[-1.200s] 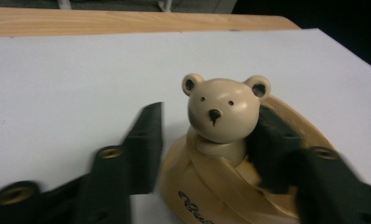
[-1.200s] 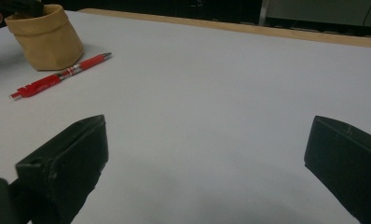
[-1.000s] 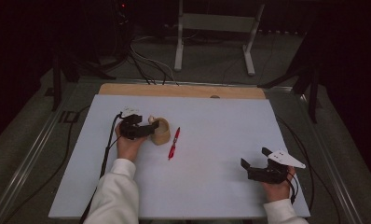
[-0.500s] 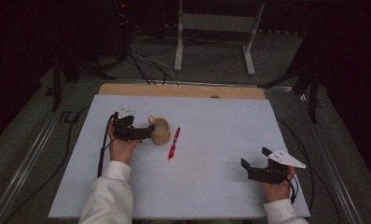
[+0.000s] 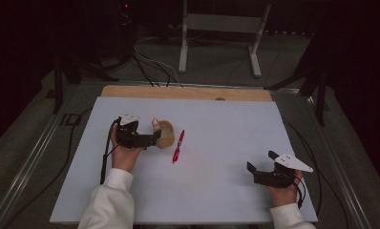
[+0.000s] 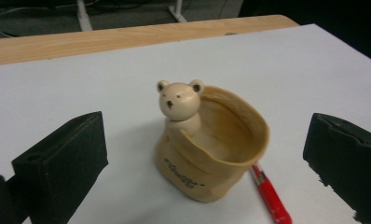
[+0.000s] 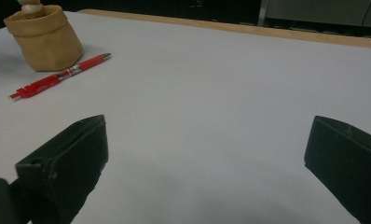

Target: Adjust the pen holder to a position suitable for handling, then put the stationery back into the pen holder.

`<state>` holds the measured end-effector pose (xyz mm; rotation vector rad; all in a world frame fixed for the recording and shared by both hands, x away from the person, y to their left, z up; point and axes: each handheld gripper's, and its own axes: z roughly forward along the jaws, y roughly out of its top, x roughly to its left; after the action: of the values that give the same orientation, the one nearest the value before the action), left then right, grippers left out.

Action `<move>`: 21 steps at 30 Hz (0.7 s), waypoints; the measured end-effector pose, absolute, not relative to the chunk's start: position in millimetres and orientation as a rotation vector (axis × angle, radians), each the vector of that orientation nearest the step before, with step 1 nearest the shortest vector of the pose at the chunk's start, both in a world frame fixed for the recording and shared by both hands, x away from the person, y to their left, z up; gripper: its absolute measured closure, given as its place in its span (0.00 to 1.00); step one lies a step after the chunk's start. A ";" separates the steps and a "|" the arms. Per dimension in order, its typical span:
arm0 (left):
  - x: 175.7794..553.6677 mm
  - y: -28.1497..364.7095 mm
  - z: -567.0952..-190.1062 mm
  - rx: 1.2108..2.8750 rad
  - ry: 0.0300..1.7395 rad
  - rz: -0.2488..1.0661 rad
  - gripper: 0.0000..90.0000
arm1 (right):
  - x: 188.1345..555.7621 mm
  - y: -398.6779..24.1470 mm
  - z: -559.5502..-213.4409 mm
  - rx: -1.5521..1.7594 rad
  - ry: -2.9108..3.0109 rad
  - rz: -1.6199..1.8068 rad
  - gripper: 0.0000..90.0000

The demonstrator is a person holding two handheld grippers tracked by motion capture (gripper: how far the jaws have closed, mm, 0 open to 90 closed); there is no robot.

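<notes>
A tan ceramic cup (image 6: 211, 154) shaped like a sack, with a small bear head (image 6: 179, 100) on its rim, stands upright on the white table (image 5: 216, 181). A red pen (image 5: 178, 146) lies just to the cup's right. My left gripper (image 5: 155, 138) is open right beside the cup (image 5: 165, 134), its jaws wide on either side in the left gripper view, not touching it. My right gripper (image 5: 259, 166) rests open near the table's front right, with bare table between its jaws. The right gripper view shows the cup (image 7: 46, 37) and pen (image 7: 58, 77) far off.
A wooden strip (image 5: 188, 92) runs along the table's far edge. Behind it stand a metal stand (image 5: 219, 33) and loose cables (image 5: 150, 62) on the floor. A cable (image 5: 104, 157) trails from the left gripper over the table.
My left gripper has moved a little left and back from the cup, with the forearm swinging left. The right gripper, cup and pen have not moved.
</notes>
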<state>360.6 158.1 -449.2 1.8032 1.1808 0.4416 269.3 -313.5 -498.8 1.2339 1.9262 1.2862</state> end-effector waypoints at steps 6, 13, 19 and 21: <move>356.4 153.2 -447.7 1.806 1.166 0.423 0.00 | 269.4 -313.6 -499.0 1.240 1.924 1.287 0.00; 351.7 140.4 -444.5 1.817 1.134 0.410 0.00 | 269.8 -313.1 -499.2 1.237 1.927 1.286 0.00; 349.7 125.0 -444.6 1.841 1.101 0.388 0.01 | 270.0 -313.1 -498.9 1.235 1.927 1.290 0.00; 349.8 119.2 -445.2 1.865 1.091 0.389 0.01 | 270.0 -312.9 -498.9 1.233 1.929 1.288 0.00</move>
<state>349.8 119.2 -445.2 1.8649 1.0906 0.3887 270.0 -312.9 -498.9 1.2327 1.9291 1.2876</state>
